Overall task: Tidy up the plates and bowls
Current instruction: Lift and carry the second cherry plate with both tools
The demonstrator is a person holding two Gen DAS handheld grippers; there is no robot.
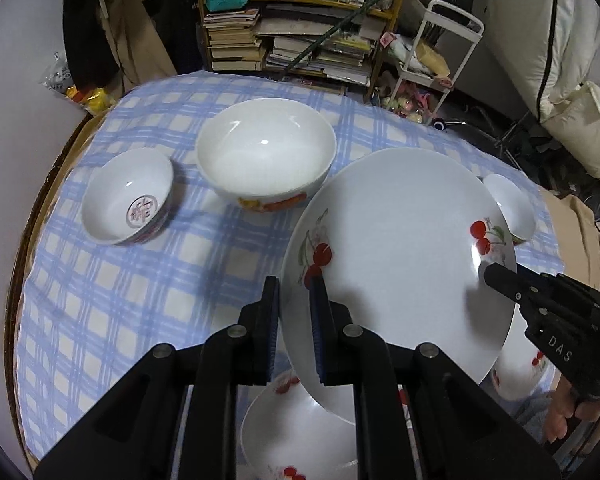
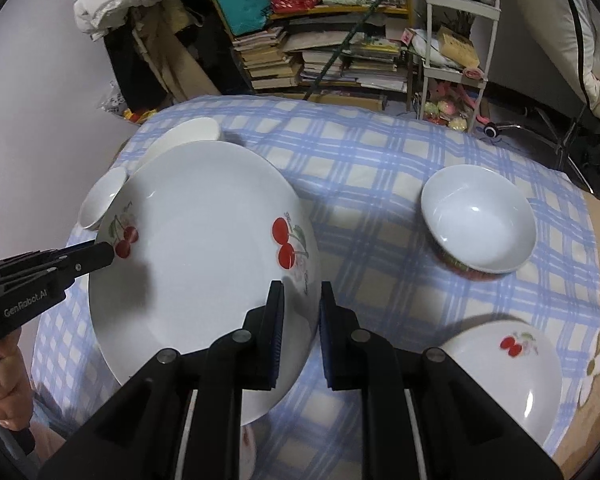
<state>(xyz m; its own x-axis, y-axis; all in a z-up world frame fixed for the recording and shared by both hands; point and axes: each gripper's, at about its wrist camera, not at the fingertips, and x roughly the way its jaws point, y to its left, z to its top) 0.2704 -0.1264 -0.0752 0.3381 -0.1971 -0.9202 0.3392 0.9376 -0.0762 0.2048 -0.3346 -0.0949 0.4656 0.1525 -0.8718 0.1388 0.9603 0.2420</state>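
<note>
Cherry plate [image 2: 204, 248] apparently pinched by both tongs, rim tilted

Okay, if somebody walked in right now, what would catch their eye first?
The big cherry plate, held tilted above the checked tablecloth, with the left gripper and right gripper pinching opposite rims. Behind it stands a large white bowl, a smaller bowl to its left.

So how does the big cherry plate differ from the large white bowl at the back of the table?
The cherry plate is shallow and wide; the large white bowl is deep. The plate is lifted and tilted, its rim between the fingers of the left gripper and right gripper; the bowl stands upright on the checked tablecloth, untouched. Cherries mark the plate's face; the bowl's inside is plain. Both are glossy white.
</note>
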